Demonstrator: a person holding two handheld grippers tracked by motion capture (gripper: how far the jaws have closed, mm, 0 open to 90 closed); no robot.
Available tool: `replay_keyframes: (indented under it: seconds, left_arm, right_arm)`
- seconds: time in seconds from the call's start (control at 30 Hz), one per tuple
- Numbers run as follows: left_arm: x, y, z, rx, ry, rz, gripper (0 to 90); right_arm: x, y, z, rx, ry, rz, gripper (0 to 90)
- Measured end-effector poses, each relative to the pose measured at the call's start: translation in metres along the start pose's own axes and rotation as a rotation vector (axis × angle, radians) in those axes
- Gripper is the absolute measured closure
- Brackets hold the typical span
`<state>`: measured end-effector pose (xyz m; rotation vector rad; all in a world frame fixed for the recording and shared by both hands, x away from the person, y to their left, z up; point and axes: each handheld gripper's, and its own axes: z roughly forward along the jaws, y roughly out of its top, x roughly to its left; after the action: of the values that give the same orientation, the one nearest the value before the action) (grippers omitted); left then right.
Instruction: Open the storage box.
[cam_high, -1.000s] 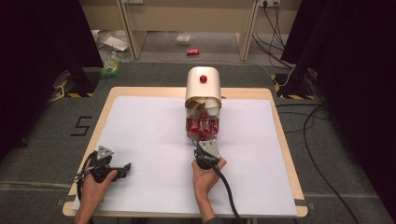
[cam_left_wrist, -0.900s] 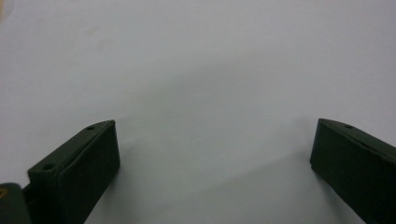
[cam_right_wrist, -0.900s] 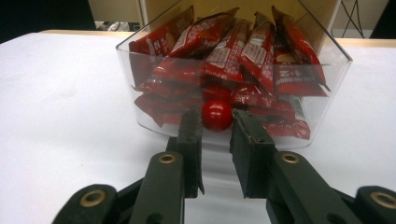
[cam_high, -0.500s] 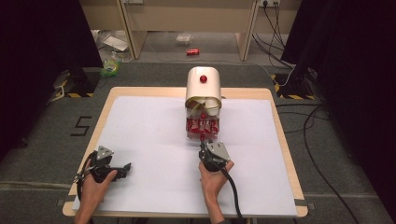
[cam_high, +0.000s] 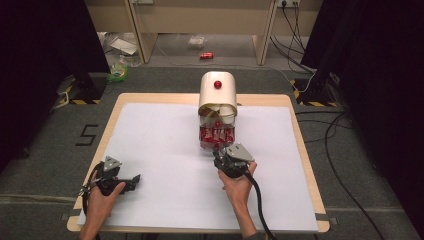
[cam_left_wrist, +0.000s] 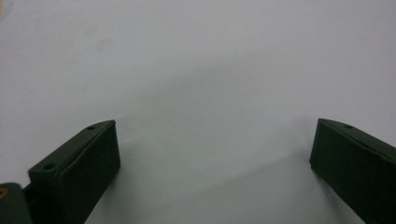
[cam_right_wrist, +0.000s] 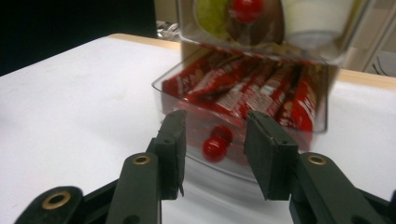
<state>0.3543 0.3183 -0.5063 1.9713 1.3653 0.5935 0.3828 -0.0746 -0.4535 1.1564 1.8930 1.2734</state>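
A cream cabinet (cam_high: 218, 90) with a red knob on top (cam_high: 217, 84) stands at the table's far middle. Its clear drawer (cam_high: 216, 135) is pulled out toward me and holds several red-wrapped bars (cam_right_wrist: 243, 86). The drawer's small red knob (cam_right_wrist: 215, 148) faces my right gripper (cam_high: 220, 154). In the right gripper view that gripper (cam_right_wrist: 215, 123) is open, with its jaws on either side of the knob and just short of it, not touching. My left gripper (cam_high: 134, 179) rests at the near left, open (cam_left_wrist: 215, 135) over bare white sheet.
A white sheet (cam_high: 160, 140) covers the wooden table (cam_high: 300, 145). A clear upper compartment (cam_right_wrist: 280, 28) above the drawer holds pale and green items. On the floor beyond the table are cables (cam_high: 345, 120), a red can (cam_high: 206, 55) and litter (cam_high: 120, 70).
My right gripper has drawn back toward me and a little to the right, away from the drawer front. The left gripper has not moved.
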Motion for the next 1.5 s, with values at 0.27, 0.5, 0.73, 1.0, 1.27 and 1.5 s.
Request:
replay_keyframes:
  seconds: [0.27, 0.5, 0.73, 1.0, 1.27, 1.5]
  left_arm:
    - [0.0, 0.0, 0.0, 0.0, 0.0, -0.001, 0.8]
    - [0.0, 0.0, 0.0, 0.0, 0.0, -0.001, 0.8]
    - [0.0, 0.0, 0.0, 0.002, -0.003, -0.005, 0.7]
    - [0.0, 0.0, 0.0, 0.003, -0.002, -0.004, 0.7]
    - [0.0, 0.0, 0.0, 0.002, -0.002, -0.004, 0.7]
    - [0.0, 0.0, 0.0, 0.0, -0.001, -0.004, 0.7]
  right_arm:
    - [0.002, 0.026, 0.007, 0.028, 0.039, -0.121, 56.0]
    - [-0.007, 0.036, 0.023, 0.112, 0.091, -0.213, 53.6]
    - [-0.015, 0.031, 0.036, 0.176, 0.143, -0.252, 53.7]
    - [-0.02, 0.029, 0.043, 0.187, 0.204, -0.273, 61.5]
    - [-0.022, 0.032, 0.036, 0.199, 0.226, -0.322, 68.6]
    - [-0.019, 0.027, 0.026, 0.219, 0.261, -0.353, 69.6]
